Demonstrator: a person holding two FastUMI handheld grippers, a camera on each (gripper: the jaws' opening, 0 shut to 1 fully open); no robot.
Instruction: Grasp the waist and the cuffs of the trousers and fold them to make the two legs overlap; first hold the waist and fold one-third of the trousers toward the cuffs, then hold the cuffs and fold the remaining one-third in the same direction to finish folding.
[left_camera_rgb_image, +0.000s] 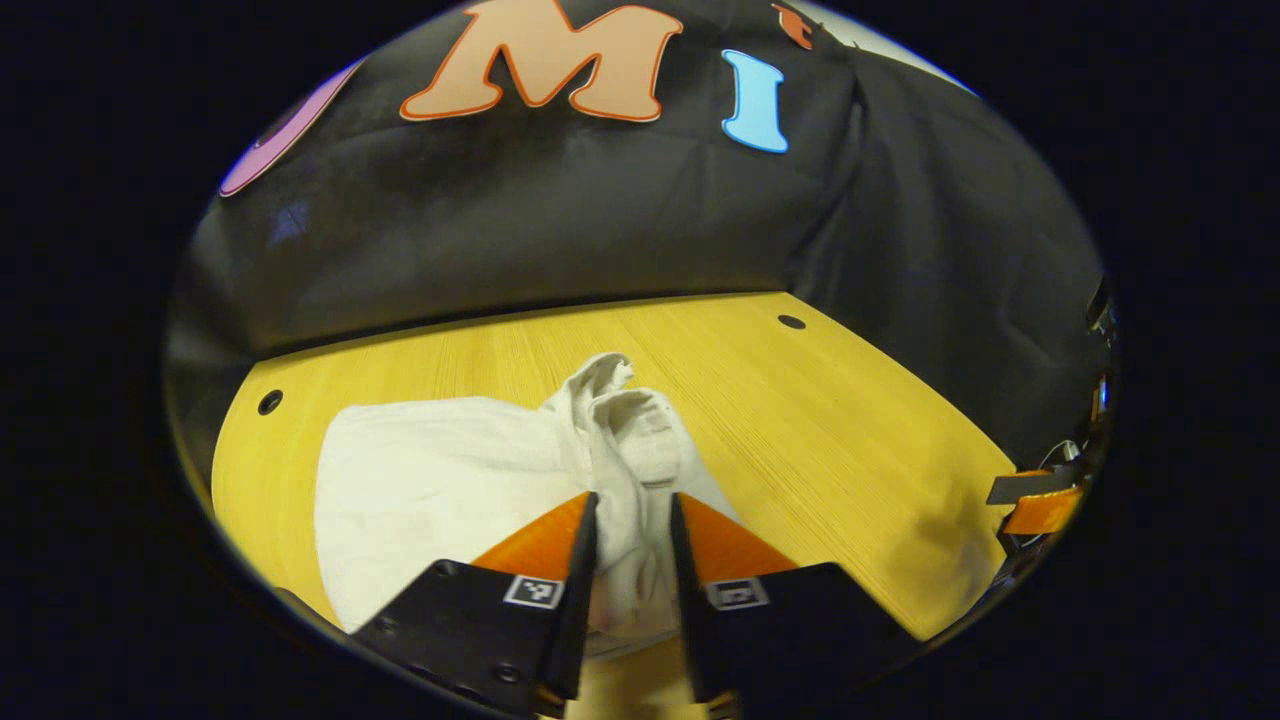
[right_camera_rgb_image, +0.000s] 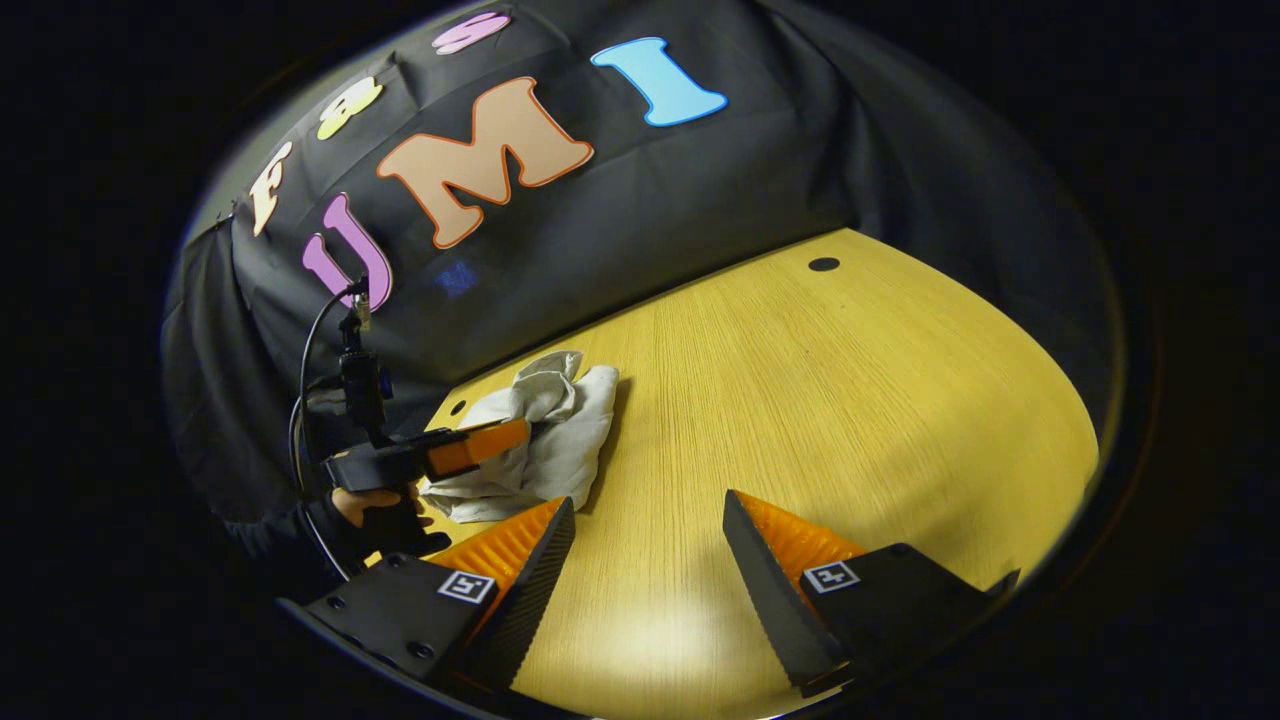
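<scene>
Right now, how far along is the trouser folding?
Already done: the white trousers lie on the wooden table in a broad folded slab. In hand: the left gripper pinches a bunched end of the cloth, lifting it. The right gripper is open over bare table. Left to do, probably: laying that end over the rest; I cannot tell which fold this is.

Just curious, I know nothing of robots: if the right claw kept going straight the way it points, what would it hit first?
Probably nothing soon: the open right claw faces bare table, with the trousers off to one side. Beyond the table's far edge hangs the cloth wall; depth is unclear.
</scene>
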